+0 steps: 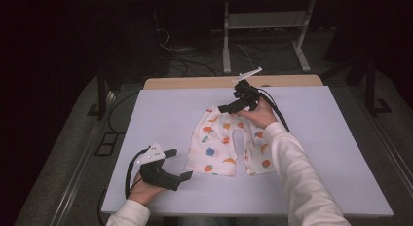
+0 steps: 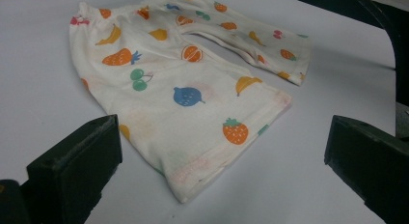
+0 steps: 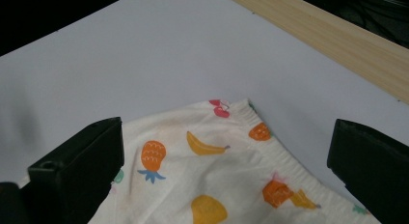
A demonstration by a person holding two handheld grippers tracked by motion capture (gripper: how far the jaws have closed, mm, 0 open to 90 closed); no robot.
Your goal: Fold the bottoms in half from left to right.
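A small pair of fruit-printed shorts [image 1: 228, 145] lies flat near the middle of the white tabletop [image 1: 160, 109], its waistband at the far end and its two legs pointing toward the near edge, so its long axis runs far to near. The right gripper [image 1: 229, 108] hovers over the far left corner of the waistband, its fingers spread wide with nothing between them; in the right gripper view the elastic waistband [image 3: 270, 151] and that corner sit just ahead of and between the open fingers. The left gripper [image 1: 178, 163] rests low at the near left, just beside the hem of the left leg but apart from it, fingers likewise spread and empty; the left gripper view shows that leg's hem [image 2: 202, 178] lying just ahead, between the fingers. The right gripper appears nearer to cloth, so closing on the waistband corner looks like the likely next move, while the left would have to slide right to reach the hem.
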